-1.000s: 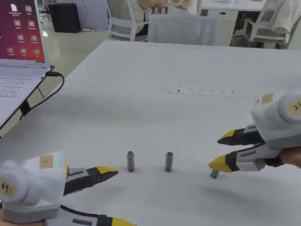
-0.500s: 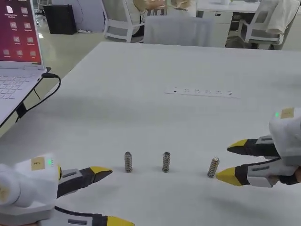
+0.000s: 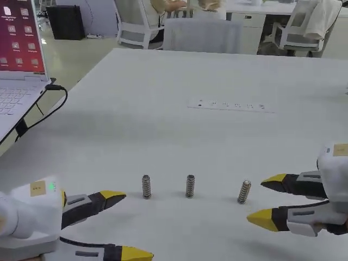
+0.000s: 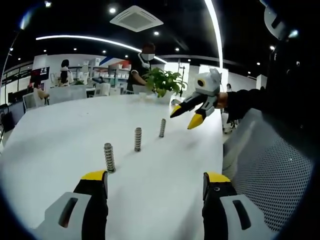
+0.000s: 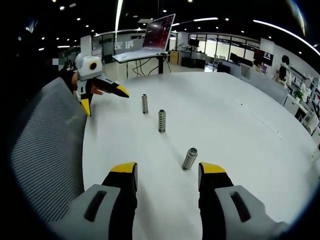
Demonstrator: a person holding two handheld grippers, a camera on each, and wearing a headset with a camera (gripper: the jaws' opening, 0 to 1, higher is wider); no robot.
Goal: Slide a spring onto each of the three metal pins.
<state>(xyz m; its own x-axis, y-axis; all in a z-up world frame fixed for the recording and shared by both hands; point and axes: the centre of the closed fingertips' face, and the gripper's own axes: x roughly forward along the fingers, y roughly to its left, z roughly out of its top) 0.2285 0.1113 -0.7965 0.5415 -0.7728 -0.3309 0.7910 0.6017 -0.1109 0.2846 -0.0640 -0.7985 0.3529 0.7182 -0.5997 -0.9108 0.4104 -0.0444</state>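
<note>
A row of three small grey coiled metal springs (image 4: 138, 139) stands on the white tabletop (image 3: 163, 81), close to its near edge. The left spring (image 3: 146, 186) and the middle spring (image 3: 190, 186) stand upright, while the right spring (image 3: 244, 191) leans a little. The metal pins inside the coils cannot be made out.

The right hand-held gripper (image 3: 256, 200), white with black jaws and yellow tips, sits just beside the right spring without touching it. Its jaws are spread apart with nothing between them. In the right gripper view the leaning spring sits just ahead of the gap between the two tips.

The left hand-held gripper (image 3: 136, 224), of the same build, is at the lower left, near the left spring but apart from it. Its jaws are also spread and empty.

Farther back, a flush socket strip (image 3: 231, 105) is set into the tabletop. An open silver laptop (image 3: 16, 54) with a red screen sits at the far left, with a black cable (image 3: 51, 103) trailing from it.
</note>
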